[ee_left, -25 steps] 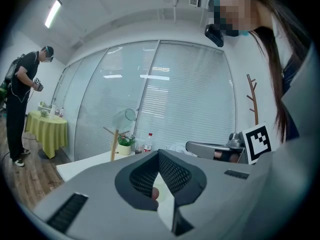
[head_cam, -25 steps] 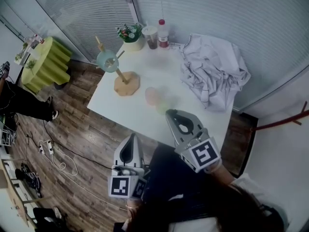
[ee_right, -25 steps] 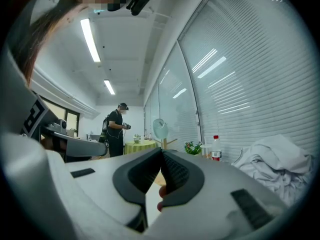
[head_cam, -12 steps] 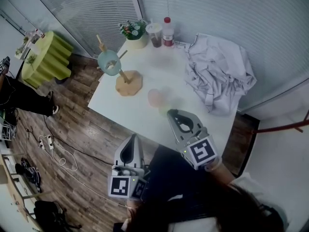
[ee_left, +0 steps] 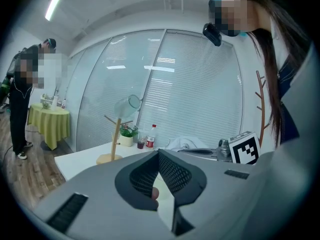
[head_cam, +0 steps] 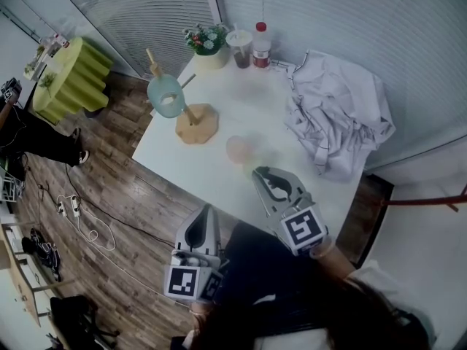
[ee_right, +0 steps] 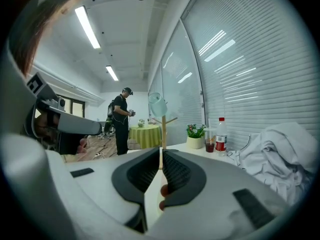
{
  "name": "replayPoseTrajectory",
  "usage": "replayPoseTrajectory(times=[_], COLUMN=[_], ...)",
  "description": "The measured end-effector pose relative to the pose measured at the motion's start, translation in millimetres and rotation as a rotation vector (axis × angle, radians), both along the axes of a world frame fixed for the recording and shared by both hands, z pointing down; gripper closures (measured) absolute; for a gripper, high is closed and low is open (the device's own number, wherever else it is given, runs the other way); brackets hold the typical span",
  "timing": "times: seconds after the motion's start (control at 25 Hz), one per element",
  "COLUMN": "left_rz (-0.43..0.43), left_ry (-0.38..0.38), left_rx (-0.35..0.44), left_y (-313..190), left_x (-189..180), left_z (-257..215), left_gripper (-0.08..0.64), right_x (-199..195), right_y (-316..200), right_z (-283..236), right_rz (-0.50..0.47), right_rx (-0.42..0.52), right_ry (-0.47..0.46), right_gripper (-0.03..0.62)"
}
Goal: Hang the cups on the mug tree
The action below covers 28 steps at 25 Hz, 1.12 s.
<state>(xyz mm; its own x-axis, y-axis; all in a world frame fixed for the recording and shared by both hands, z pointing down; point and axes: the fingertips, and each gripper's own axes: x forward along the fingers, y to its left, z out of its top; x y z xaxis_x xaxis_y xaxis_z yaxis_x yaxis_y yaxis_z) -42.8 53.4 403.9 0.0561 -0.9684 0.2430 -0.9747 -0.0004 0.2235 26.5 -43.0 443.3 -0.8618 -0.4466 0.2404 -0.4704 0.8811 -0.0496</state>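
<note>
Left gripper (ee_left: 159, 153) jaws are seen clenched, tips together, nothing gripped. Right gripper (ee_right: 160, 154) jaws have just been cracked open to a slit, nothing held between them; the mug tree (ee_right: 163, 134) post is lined up beyond the slit. Only the head view places the pink cup (head_cam: 238, 150): on the worktop (head_cam: 182, 155), between tree base and right gripper tips, apart from both. Teal cup (head_cam: 165, 95) is hung on a peg. Left gripper is held off the worktop's near edge, over the floor (head_cam: 131, 217). Bare surface is left around the tree; crumpled white cloth (head_cam: 339, 119) fills the right side; plant pot (head_cam: 208, 46) and bottle (head_cam: 261, 46) sit along the far edge.
</note>
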Motion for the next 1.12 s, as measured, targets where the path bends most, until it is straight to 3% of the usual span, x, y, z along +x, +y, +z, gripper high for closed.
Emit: replayPoseTrajectory(times=[0.08, 0.28, 0.48, 0.56, 0.68, 0.84, 1.12], left_rz=[0.008, 0.026, 0.037, 0.048, 0.06, 0.065, 0.07], left_ry=[0.003, 0.006, 0.03, 0.018, 0.002, 0.015, 0.008], left_rx=[-0.007, -0.021, 0.006, -0.022, -0.066, -0.051, -0.1], left_y=[-2.0, -6.4, -15.0, -14.5, -12.6, -17.0, -18.2], left_x=[2.2, 7.0, 11.9, 13.5, 14.0, 14.6, 13.6], left_z=[2.6, 7.3, 3.8, 9.9, 18.0, 14.9, 26.2], left_gripper=[0.56, 0.56, 0.56, 0.56, 0.56, 0.56, 0.56], right_x=[-1.0, -4.1, -8.2, -9.1, -10.0, -9.9, -11.9], right_y=[-2.3, -5.0, -10.6, -13.2, -17.3, -20.2, -23.0], right_z=[4.8, 17.8, 24.3, 28.2, 32.3, 38.2, 56.3], right_rz=[-0.005, -0.031, -0.039, -0.042, -0.041, -0.035, -0.044], right_rx=[-0.006, -0.009, 0.0, -0.005, -0.004, -0.024, -0.056], right_ry=[0.012, 0.058, 0.064, 0.064, 0.07, 0.079, 0.121], right_gripper=[0.571, 0.486, 0.442, 0.412, 0.411, 0.379, 0.343])
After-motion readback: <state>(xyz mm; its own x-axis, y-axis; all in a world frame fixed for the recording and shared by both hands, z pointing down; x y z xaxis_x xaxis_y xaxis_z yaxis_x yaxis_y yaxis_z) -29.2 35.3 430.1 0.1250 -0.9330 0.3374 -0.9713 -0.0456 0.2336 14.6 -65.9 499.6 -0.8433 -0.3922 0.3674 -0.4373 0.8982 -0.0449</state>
